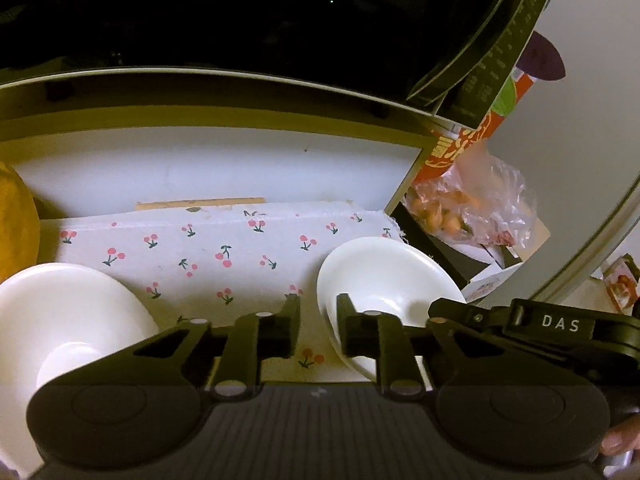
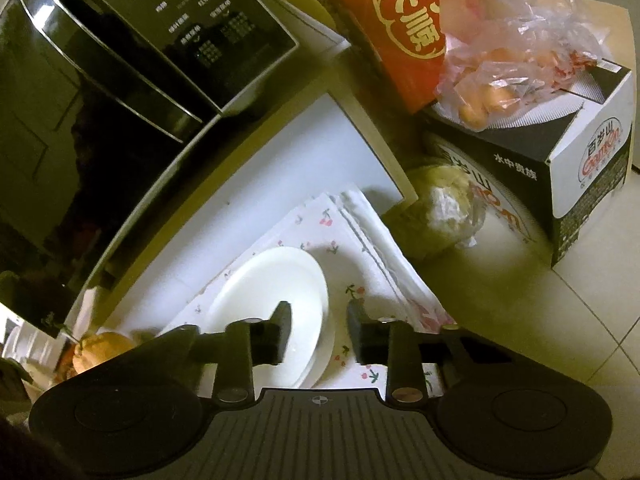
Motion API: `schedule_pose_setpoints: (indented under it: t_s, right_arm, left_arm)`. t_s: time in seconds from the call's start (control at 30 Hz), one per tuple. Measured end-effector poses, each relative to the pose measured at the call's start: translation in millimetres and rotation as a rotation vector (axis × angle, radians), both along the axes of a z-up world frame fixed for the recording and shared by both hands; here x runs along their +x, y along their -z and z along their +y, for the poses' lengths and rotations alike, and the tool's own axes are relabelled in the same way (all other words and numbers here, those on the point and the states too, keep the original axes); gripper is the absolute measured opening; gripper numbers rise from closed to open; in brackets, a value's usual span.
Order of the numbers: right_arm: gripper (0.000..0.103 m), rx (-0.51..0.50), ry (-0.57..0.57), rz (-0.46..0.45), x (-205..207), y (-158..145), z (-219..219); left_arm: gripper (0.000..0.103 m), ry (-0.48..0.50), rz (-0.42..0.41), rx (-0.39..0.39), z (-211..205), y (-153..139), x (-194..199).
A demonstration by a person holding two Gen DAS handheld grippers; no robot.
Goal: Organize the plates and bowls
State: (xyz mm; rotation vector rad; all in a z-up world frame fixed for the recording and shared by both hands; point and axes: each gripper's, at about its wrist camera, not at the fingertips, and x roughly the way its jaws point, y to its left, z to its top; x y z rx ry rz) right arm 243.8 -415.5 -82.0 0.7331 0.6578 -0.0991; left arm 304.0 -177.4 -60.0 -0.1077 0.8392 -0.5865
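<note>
White crockery on cherry-print cloth, table: two dishes. Left claw pinching the rim of one bowl. Right claw pinching the plate edge. Second white dish sits left, untouched.

Left gripper: matte black, two blocky fingers on angled links, round silver pins, ribbed grey base between domed discs. Right gripper: same build, small crosshair mark on base; white "DAS" lettering on side.

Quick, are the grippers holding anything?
Left gripper: nearly shut, plate rim between; grip cannot be told.
Right gripper: same, plate rim between.
</note>
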Motion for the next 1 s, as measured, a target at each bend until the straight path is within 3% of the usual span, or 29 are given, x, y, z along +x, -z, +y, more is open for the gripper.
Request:
schedule_pose_setpoints:
  t_s: [0.07, 0.2, 0.6, 1.0]
  right_arm:
    - [0.019, -0.008, -0.001, 0.002, 0, 1, 1]
    - [0.010, -0.017, -0.011, 0.000, 0, 2, 2]
    - [0.009, -0.015, -0.018, 0.004, -2, -7, 6]
    - [0.009, 0.019, -0.011, -0.078, -36, -82, 21]
  left_arm:
    - [0.007, 0.007, 0.000, 0.002, -2, 1, 0]
    - [0.007, 0.008, -0.010, 0.007, -3, 0, -1]
    - [0.005, 0.003, -0.022, 0.027, -2, -11, -7]
    - [0.005, -0.024, -0.080, -0.014, 24, -80, -49]
